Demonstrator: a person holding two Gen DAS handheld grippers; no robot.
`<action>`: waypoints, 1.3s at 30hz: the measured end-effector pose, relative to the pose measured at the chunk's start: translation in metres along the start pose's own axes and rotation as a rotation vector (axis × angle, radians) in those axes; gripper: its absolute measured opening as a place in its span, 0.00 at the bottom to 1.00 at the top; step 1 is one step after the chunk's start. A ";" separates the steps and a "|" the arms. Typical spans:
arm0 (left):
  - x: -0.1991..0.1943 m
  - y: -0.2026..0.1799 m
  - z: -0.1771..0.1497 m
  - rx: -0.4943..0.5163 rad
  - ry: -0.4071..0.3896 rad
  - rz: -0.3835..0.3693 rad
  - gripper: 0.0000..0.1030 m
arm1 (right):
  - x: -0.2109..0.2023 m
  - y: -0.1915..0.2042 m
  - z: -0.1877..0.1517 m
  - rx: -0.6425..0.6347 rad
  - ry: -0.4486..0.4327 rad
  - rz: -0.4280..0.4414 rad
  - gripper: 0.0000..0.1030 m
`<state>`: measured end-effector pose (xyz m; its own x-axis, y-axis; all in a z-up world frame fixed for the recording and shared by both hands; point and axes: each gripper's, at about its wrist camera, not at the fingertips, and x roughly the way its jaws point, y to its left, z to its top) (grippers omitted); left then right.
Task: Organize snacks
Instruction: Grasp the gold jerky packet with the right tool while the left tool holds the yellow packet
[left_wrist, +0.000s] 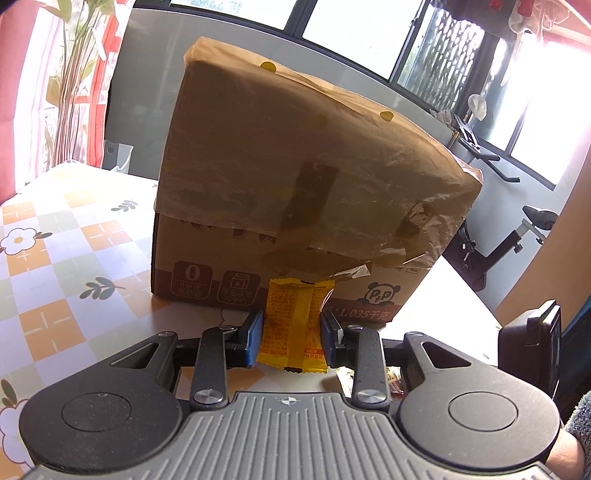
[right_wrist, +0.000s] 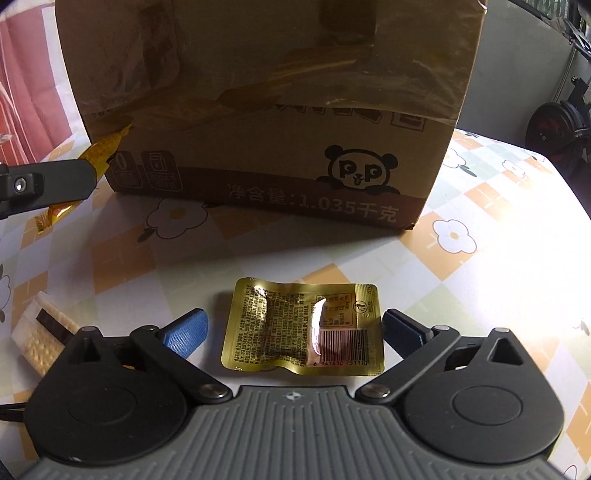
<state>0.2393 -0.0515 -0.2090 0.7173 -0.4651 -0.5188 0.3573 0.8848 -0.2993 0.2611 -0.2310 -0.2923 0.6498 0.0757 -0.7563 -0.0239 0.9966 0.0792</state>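
While the left gripper (left_wrist: 291, 326) clamps its jaws on a yellow snack packet (left_wrist: 293, 325), held clear of the cardboard box (left_wrist: 295, 177), the right gripper (right_wrist: 295, 328) spreads wide around a gold packet (right_wrist: 303, 328) flat on the tabletop (right_wrist: 480, 277), evidently for pickup.

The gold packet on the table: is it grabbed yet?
No. The gold packet lies flat, right fingers spread clear on both sides.

Fwd path of right gripper (right_wrist: 295, 332) is blocked by cardboard box (right_wrist: 258, 122); bare tabletop (right_wrist: 480, 280) is left to its right.
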 end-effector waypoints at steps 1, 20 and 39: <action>0.000 0.000 0.000 0.000 0.001 0.000 0.33 | 0.000 0.002 -0.001 -0.006 -0.017 -0.008 1.00; 0.005 -0.003 -0.002 0.000 0.017 0.017 0.33 | -0.032 -0.036 -0.024 0.041 -0.178 0.036 0.57; 0.009 -0.004 -0.006 0.009 0.040 0.030 0.34 | -0.024 -0.020 -0.032 -0.082 -0.174 0.043 0.69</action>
<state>0.2406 -0.0599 -0.2177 0.7034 -0.4390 -0.5591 0.3416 0.8985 -0.2758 0.2212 -0.2518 -0.2967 0.7685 0.1180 -0.6289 -0.1116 0.9925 0.0498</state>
